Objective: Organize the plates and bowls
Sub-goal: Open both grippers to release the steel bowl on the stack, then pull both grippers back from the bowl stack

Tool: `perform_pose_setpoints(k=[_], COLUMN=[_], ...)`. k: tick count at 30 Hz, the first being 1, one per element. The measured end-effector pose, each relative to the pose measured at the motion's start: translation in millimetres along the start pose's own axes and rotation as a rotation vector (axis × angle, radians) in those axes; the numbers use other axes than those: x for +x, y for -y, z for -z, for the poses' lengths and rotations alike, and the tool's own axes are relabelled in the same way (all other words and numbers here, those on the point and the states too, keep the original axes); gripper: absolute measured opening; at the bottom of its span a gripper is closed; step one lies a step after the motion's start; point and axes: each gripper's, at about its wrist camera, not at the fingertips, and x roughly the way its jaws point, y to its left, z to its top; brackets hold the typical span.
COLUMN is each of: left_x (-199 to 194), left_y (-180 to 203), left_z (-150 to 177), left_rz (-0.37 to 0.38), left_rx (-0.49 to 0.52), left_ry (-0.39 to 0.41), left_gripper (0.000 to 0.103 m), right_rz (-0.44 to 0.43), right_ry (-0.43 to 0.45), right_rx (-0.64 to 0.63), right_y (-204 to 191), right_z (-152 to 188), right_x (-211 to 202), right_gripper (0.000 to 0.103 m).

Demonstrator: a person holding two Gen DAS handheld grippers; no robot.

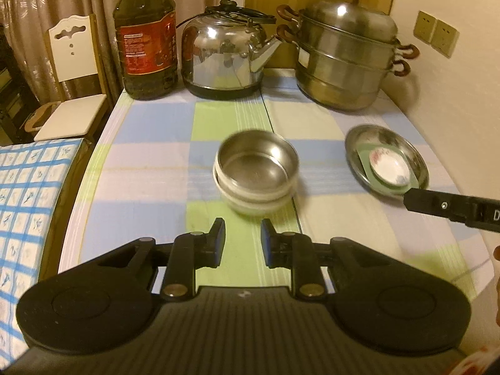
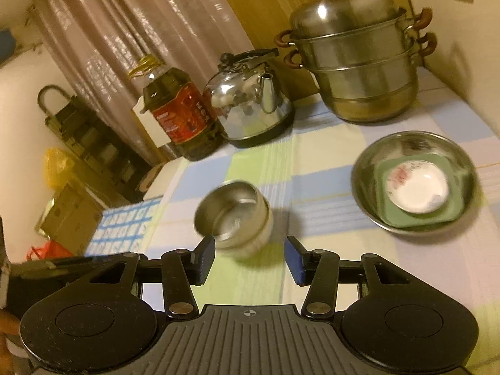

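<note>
On the table (image 1: 150, 162), left hand-held gripper (image 1: 242, 237) slightly parted, empty, near the nested bowls (image 1: 256, 172). Right hand-held gripper (image 2: 250, 257) half-open, empty; plates (image 2: 415, 187) stacked right. Sorting seems finished, though blurred; next, likely withdraw.

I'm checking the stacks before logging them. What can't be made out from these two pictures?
- White bowl, both views: the steel bowl nested in it hides its inside, and motion blur softens both.
- Green plate, both views: the small white dish covers its middle.
- Oil bottle label: too small and blurred to read.
- Right gripper, left wrist view: mostly cut off by the frame's right edge.
</note>
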Motion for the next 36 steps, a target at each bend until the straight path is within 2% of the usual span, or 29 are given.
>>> perform_pose_setpoints(k=[11, 18, 26, 36], left_x=[-47, -63, -79, -95], left_y=[49, 77, 100, 115], left_z=[78, 112, 134, 143], left_rz=[-0.001, -0.026, -0.029, -0.035], left_rx=[-0.034, -0.027, -0.025, -0.015], left_ry=[-0.035, -0.054, -0.048, -0.032], left_gripper=[0.022, 0.022, 0.022, 0.022], right_rz=[0.085, 0.092, 0.124, 0.127], right_ry=[-0.059, -0.099, -0.103, -0.095], right_rx=[-0.127, -0.130, -0.163, -0.161], right_y=[4, 16, 26, 32], right_z=[72, 101, 120, 128], right_x=[-62, -89, -116, -134], right_gripper=[0.049, 0.049, 0.049, 0.049])
